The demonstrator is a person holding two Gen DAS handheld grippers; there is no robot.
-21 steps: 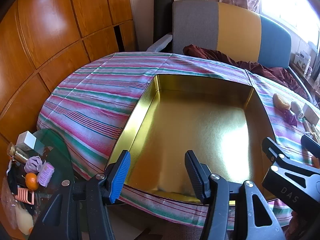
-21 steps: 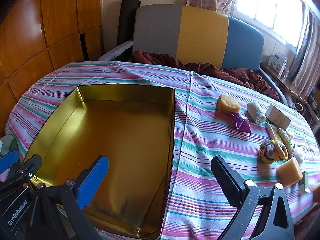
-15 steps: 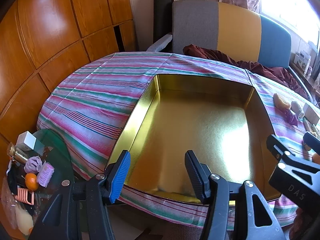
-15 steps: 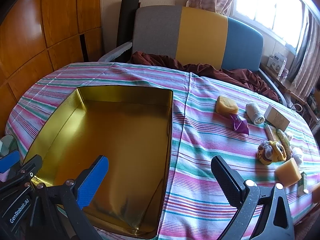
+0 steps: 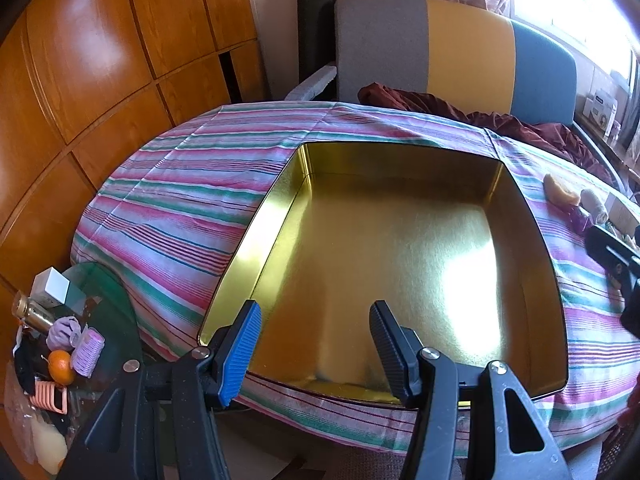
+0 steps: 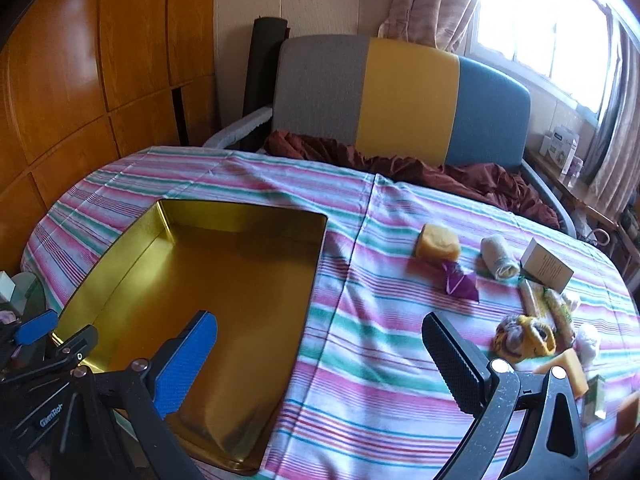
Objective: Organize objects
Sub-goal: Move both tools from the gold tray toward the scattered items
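Left wrist view: the left gripper (image 5: 316, 340) is hanging over the near end of the gold tin (image 5: 384, 184), its jaws partly apart with nothing between them. The tin is sitting empty on the striped tablecloth (image 5: 168, 200), shiny inside with low straight walls. This hand is probably best kept clear of the tin's mouth, so things can be dropped in.

Right wrist view: the right gripper (image 6: 320, 360) is standing with its jaws spread wide and empty, pointing down over the cloth just right of the tin. The loose things are lying well apart from the tin on the far right: a yellow sponge (image 6: 438, 242), a purple wrapper (image 6: 460, 282), a rolled cloth (image 6: 498, 258), a small box (image 6: 546, 266). Judging by this, reaching for the sponge first, squarely across its sides, seems easiest.
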